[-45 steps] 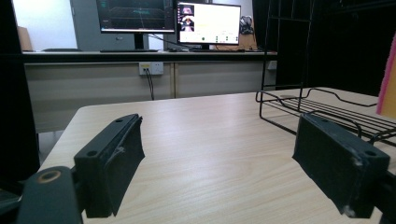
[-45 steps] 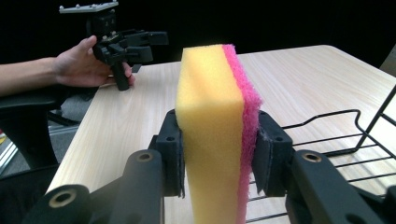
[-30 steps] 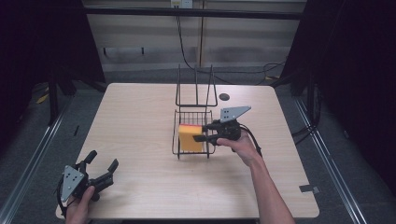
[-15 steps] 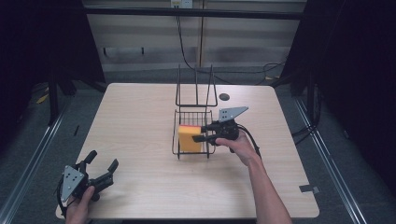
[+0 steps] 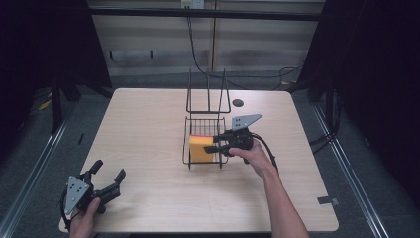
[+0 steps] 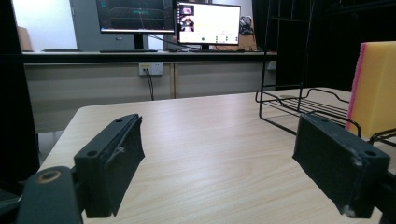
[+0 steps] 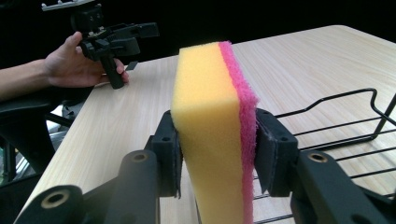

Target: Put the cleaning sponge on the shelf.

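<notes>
Two colours marked the sponge (image 7: 212,130): a thick yellow body and a thin pink scouring layer on one broad face. It stood on edge inside the wire basket (image 5: 204,121) near the middle of the surface (image 5: 148,129), its long axis upright and its narrow edge turned toward the right hand-held gripper (image 5: 215,143). That gripper's jaws had just been easing apart, yet in the right gripper view the pads still pressed both broad faces, so it was pinching the sponge. The sponge's lower end was cut off by the bottom of that view, so how it met the basket floor could not be made out. In the left gripper view the sponge ran off the right edge. The left hand-held gripper (image 5: 106,186) sat at the near left corner of the surface, well apart from the basket, its jaws spread with nothing between them.
</notes>
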`<state>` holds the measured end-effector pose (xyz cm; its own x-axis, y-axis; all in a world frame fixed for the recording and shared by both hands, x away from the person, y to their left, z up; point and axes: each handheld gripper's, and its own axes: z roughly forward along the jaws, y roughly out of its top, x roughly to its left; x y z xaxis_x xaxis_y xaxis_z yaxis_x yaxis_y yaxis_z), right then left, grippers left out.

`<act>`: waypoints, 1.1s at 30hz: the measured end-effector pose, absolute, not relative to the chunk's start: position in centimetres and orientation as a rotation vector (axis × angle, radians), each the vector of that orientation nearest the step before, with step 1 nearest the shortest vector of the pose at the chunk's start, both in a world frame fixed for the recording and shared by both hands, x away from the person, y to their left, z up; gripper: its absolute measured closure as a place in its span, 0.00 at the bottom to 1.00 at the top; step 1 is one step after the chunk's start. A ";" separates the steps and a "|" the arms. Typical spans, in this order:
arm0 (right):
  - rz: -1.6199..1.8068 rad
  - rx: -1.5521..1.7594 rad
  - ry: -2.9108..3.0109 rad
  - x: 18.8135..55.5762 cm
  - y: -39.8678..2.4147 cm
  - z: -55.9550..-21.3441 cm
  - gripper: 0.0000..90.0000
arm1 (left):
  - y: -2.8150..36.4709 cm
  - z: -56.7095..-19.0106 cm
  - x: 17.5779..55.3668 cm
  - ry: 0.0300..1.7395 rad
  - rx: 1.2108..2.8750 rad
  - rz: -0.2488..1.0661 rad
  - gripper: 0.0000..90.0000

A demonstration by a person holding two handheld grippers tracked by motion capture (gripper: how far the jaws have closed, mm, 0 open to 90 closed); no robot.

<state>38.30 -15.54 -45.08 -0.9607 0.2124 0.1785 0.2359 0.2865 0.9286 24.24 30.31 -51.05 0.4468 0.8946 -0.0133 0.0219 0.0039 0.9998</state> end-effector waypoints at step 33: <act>-1.857 -0.634 -2.515 37.6 -15.9 -44.1 0.15 | 30.4 -51.0 24.3 0.874 1.411 0.848 0.17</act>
<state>37.55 -15.88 -44.08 -0.9199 0.3414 0.1929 0.2849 0.2438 0.9270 24.29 30.39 -51.04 0.4496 0.8932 -0.0054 0.0221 -0.0051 0.9997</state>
